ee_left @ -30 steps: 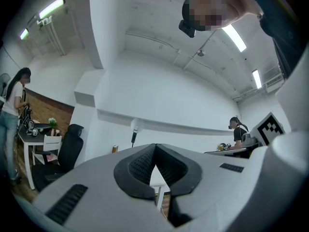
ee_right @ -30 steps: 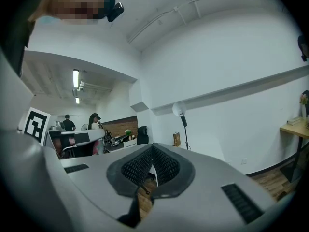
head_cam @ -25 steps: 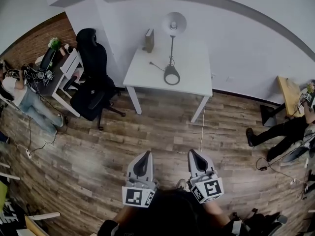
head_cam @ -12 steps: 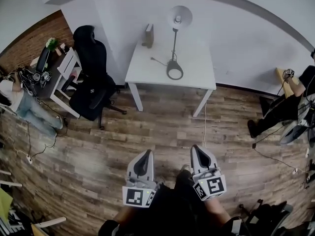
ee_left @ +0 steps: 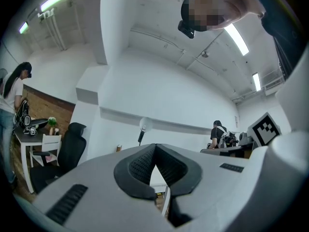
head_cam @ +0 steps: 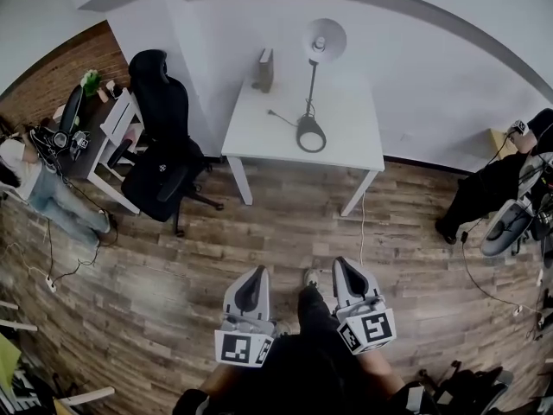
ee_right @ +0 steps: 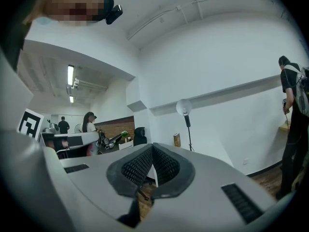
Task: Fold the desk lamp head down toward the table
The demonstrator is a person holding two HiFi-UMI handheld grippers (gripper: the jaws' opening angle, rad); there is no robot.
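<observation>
Grey hand-held grippers [head_cam: 256, 272] [head_cam: 342, 266], black textured pads [ee_left: 140, 166]

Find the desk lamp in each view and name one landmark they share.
Head view: desk lamp top centre, on the white table.
Left gripper view: desk lamp small, centre, above the jaws.
Right gripper view: desk lamp right of centre, above jaws.
Shared landmark: black chair, left of it.

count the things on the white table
2: a lamp standing near the middle of the table, and a brown box upright at its back left corner. Anything smaller may be too small to see from here.
</observation>
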